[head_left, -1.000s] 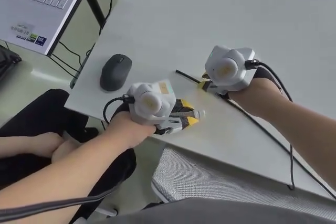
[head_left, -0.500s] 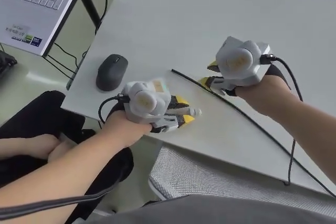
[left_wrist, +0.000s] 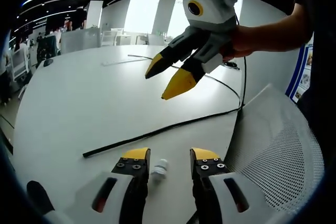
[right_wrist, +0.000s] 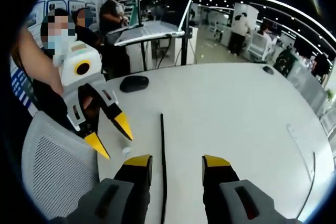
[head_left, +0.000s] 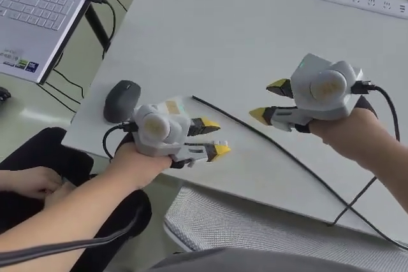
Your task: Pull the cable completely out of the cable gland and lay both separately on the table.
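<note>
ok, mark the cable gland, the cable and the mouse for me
cable gland [left_wrist: 159, 169], left gripper view, on its white body
cable [right_wrist: 161, 140], right gripper view, mid-run just behind its free end
computer mouse [head_left: 121, 100], head view, top of its dark shell

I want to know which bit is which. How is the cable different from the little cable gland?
The cable is black, long and thin; the cable gland is white, short and stubby. The cable stretches far across the table; the cable gland sits in one spot by the left gripper, whose jaws are open. Both lie on the table, apart, and neither is gripped.
</note>
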The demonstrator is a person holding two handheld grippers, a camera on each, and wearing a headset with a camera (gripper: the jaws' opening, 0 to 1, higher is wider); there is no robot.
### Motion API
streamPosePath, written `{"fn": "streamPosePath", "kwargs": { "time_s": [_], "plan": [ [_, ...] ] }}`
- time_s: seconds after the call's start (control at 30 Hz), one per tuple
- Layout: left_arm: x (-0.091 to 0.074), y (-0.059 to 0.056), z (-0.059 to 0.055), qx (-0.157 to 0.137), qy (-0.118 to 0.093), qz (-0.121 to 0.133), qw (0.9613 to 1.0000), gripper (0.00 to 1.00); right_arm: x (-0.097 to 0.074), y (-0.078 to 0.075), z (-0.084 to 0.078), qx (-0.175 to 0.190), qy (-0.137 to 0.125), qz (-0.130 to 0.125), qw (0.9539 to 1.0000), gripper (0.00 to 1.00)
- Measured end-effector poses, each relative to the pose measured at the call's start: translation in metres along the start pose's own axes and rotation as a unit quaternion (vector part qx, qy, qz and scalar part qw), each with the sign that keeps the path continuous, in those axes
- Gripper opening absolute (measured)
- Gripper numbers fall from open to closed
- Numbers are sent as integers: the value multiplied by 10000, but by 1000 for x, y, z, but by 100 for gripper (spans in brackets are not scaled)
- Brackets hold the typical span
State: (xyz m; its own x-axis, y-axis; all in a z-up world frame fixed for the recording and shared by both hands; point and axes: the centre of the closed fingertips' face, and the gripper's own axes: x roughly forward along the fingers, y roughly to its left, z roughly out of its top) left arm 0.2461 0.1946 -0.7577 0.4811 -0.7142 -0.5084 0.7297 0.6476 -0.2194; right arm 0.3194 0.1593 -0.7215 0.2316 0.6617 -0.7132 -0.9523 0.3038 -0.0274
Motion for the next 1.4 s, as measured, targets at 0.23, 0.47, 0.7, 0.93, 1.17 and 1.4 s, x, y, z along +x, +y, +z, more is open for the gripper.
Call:
{"fn": "streamPosePath", "kwargs": {
  "time_s": [0.23,0.47,0.7,0.93,1.17,1.4],
  "plan": [
    [-5,-18,16,-191,-202,-6,9996,35,-41,-1,-7,264,-337,-125,9990,38],
    [-9,-35,26,-244,-264,73,9993,40,-80,2,-15,634,-737,-218,9950,42],
    [-12,-51,34,-187,-307,115,9993,45,-110,2,-33,912,-1017,-309,9901,47],
    [-15,-61,44,-201,-370,248,9988,50,-143,7,-59,1186,-1265,-515,9835,56],
    [-18,-60,47,-323,-388,542,9973,55,-162,11,-94,1440,-1246,-680,9793,62],
    [-18,-57,42,-512,-305,755,9954,65,-174,13,-124,1612,-1230,-763,9763,69]
  ]
}}
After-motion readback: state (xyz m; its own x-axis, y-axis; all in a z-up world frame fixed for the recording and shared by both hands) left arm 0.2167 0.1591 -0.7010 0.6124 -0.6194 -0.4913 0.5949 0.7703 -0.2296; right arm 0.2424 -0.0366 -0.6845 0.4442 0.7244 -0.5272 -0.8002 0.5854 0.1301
